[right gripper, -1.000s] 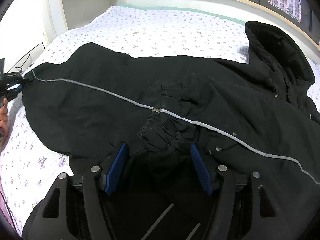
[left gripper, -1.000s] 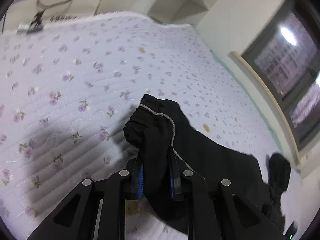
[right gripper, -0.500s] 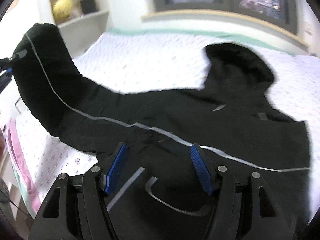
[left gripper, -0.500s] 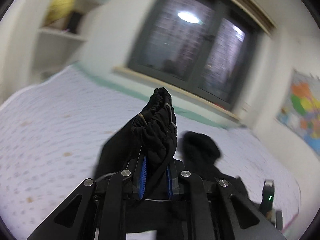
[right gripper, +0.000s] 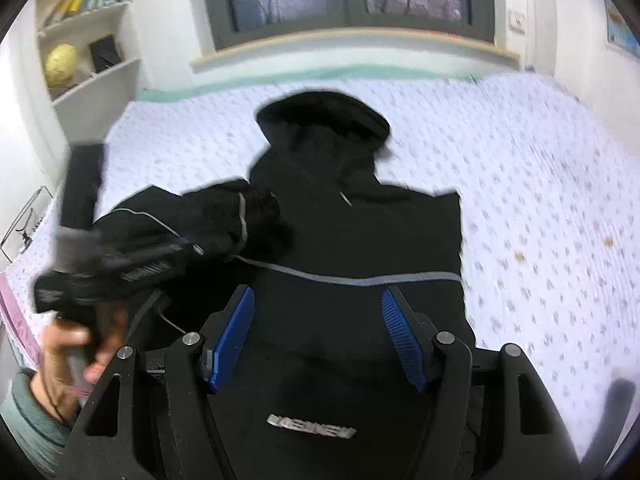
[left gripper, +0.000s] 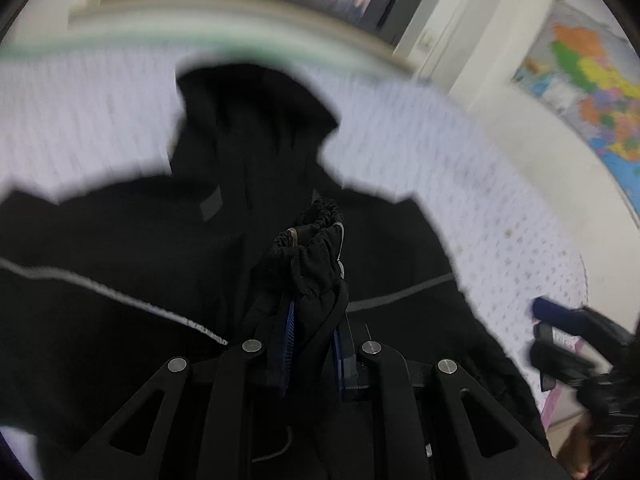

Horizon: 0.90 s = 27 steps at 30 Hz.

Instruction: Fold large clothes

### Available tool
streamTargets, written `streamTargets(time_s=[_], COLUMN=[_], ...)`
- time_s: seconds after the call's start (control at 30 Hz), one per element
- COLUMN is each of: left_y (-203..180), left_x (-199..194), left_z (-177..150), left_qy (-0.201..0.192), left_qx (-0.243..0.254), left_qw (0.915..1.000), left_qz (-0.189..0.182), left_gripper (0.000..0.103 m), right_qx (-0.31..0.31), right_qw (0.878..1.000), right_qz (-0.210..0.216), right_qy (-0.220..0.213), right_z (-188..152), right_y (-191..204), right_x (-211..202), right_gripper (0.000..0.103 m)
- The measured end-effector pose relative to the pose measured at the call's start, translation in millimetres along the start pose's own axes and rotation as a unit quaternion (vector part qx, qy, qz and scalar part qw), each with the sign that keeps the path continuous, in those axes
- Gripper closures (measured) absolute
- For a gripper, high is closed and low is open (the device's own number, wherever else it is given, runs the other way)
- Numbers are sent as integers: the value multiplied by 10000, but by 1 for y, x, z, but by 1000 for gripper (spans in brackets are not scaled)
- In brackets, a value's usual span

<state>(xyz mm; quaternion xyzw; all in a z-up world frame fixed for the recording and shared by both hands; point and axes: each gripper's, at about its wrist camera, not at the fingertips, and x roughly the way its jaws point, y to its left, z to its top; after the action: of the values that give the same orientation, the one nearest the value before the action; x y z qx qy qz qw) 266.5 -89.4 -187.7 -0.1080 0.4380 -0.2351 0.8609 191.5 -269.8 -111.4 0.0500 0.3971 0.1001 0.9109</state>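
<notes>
A black hooded jacket (right gripper: 360,236) with a grey reflective stripe lies flat on the floral bedspread (right gripper: 540,208), hood toward the window. It also fills the left wrist view (left gripper: 140,248). My left gripper (left gripper: 314,320) is shut on the jacket's elastic sleeve cuff (left gripper: 316,236) and holds it above the jacket's chest. In the right wrist view the left gripper (right gripper: 120,264) shows blurred at the left with the sleeve (right gripper: 224,216) draped over the body. My right gripper (right gripper: 318,312) is open and empty, above the jacket's lower part.
A window with a wooden sill (right gripper: 352,40) runs behind the bed. White shelves (right gripper: 92,72) with a yellow ball and books stand at the far left. A coloured map (left gripper: 588,92) hangs on the right wall. The right gripper shows at the left wrist view's edge (left gripper: 568,340).
My left gripper has swung the sleeve cuff from the bed's left side up and over the jacket's body. My right gripper has let the other cuff go and drawn back above the hem.
</notes>
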Motion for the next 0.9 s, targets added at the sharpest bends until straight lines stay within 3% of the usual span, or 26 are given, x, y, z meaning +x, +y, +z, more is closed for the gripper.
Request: streamTargets(time_s=[0.07,0.17,0.27,0.37,0.4,0.43,0.53,0.63,0.67,0.7,0.8,0.9], left_y=[6,-1,3,10,12,15,29,54,64,76,100,115], left_x=[21,24,1,-49,-67,-90,-144,-184,-194,-201,-203,-193], left_z=[-14,-20,-15,-9,-6,-6,-5,-6,-7,-8,-5,-2], left_qy=[208,215,252,-127,-271,-500,-950,-1255,-1327,-1352,-1262,-1075], left_qx=[-19,119,-52,-176,-159,-119,6,-65,-128,-239,-531,-569], left_qw=[9998,9997,9989,9955,9948,9942,9938,9921,9909,9900,9879,9884], left_qz=[-31,-21,-382,-918,-964,-945,-571,-30,156,328,725,914], left_gripper=[87,84,72,54,41,38,38,38,38,38,38,38], right_qx=[1,92,407,751,865,956,1112,1381,1399,1317,985,781], right_qw=[9998,9985,9948,9896,9872,9855,9845,9752,9732,9744,9870,9954], right_qz=[-51,85,545,954,1072,1128,901,1107,1162,1154,865,489], right_qy=[174,536,759,778,799,837,1012,1329,1406,1411,929,263], right_z=[-6,-13,-6,7,11,14,19,13,12,11,21,41], right_y=[-6,-6,-4,2,5,9,24,38,42,48,54,40], right_x=[14,39,59,73,79,87,114,147,155,159,135,90], right_gripper=[33,33,33,33,32,32,29,29,32,55,73,74])
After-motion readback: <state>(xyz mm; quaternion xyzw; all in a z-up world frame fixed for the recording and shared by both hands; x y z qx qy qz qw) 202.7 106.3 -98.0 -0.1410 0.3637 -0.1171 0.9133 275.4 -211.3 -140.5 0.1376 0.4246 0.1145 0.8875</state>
